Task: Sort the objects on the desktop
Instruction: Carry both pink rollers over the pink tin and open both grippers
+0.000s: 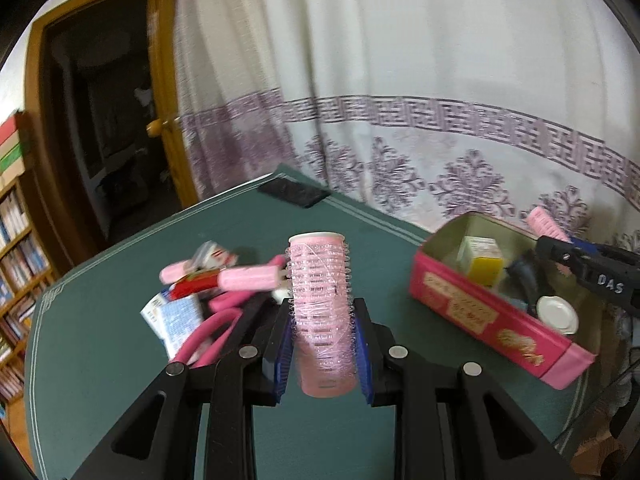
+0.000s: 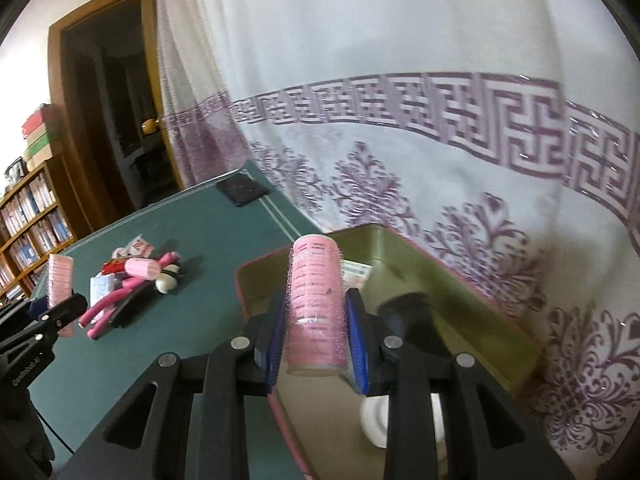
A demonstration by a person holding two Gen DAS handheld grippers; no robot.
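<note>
My left gripper [image 1: 322, 344] is shut on an upright pink hair roller [image 1: 320, 312], held above the green table [image 1: 120, 360] in front of a pile of objects [image 1: 208, 296]. My right gripper [image 2: 316, 332] is shut on a second pink hair roller [image 2: 316, 304], held over the open pink tin box [image 2: 460, 292]. In the left wrist view the pink tin box [image 1: 480, 312] stands to the right, with the right gripper [image 1: 584, 268] and its roller [image 1: 546, 224] above its far end. The left gripper [image 2: 44, 320] shows at the left of the right wrist view.
The pile holds pink rollers, pink bendy rods [image 1: 208, 340], small cartons [image 1: 176, 320] and a white round thing [image 2: 166, 282]. The box holds a yellow carton [image 1: 484, 260], a dark object [image 2: 408, 312] and a white lid [image 1: 558, 312]. A black phone [image 1: 294, 192] lies at the far table corner. A curtain hangs behind.
</note>
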